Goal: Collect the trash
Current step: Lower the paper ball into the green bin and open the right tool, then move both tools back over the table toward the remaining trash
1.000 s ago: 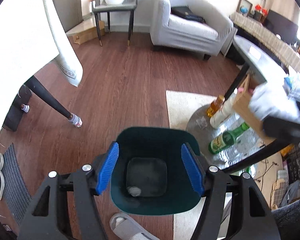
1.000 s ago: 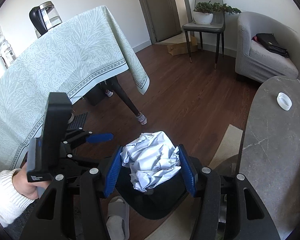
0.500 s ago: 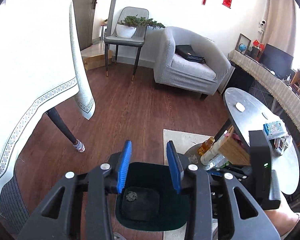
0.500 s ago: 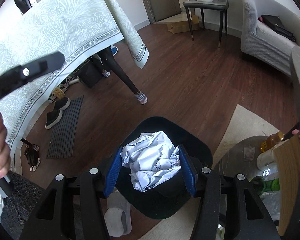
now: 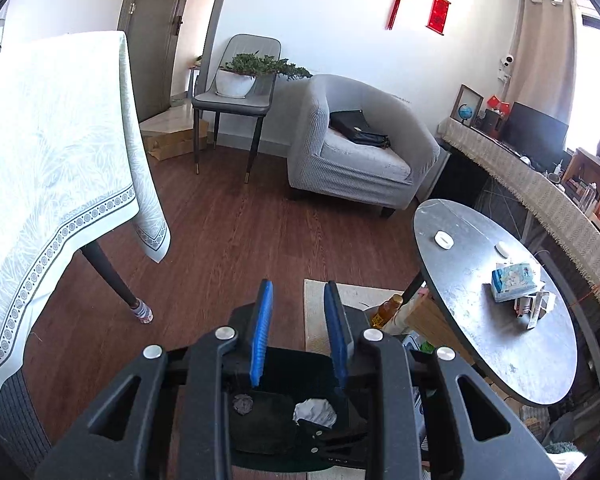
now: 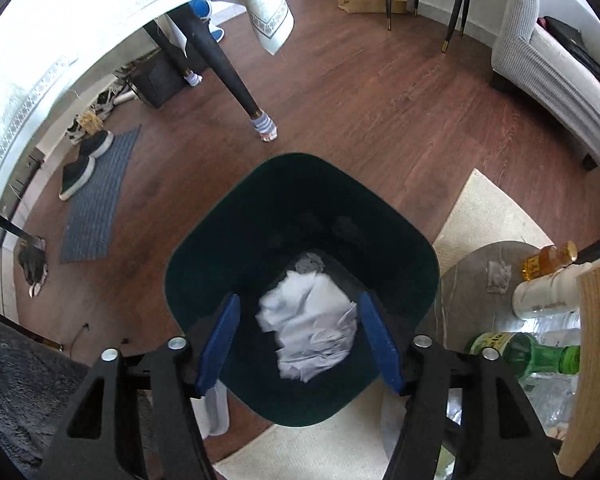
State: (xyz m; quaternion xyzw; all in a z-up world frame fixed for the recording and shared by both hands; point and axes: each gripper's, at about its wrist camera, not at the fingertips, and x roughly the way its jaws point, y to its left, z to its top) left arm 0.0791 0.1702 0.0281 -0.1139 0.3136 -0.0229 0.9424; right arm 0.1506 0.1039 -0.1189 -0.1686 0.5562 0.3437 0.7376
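Right wrist view: the right gripper (image 6: 298,340) points steeply down into the dark green trash bin (image 6: 236,216), and its blue jaws are spreading apart. The crumpled white paper (image 6: 310,326), which half a second ago was pinched tight between the pads, now sits loose between them with a gap on each side, blurred, inside the bin below the fingertips. A smaller grey wad (image 6: 310,262) lies just beyond it on the bin floor. The bin fills far more of this view than it did a second ago, when the tablecloth and the other gripper were ahead. To the gripper's right stand a green bottle (image 6: 540,356) and an amber bottle (image 6: 550,260) on a low shelf.

In the left wrist view, the left gripper (image 5: 298,332) holds nothing, and its jaws are closing, now much narrower than the wide spread of a second ago. It looks more level than before: the armchair (image 5: 364,160) and round dark table (image 5: 480,280) show ahead, while the bin has dropped to just beneath its fingers, with the white paper visible there (image 5: 314,412).
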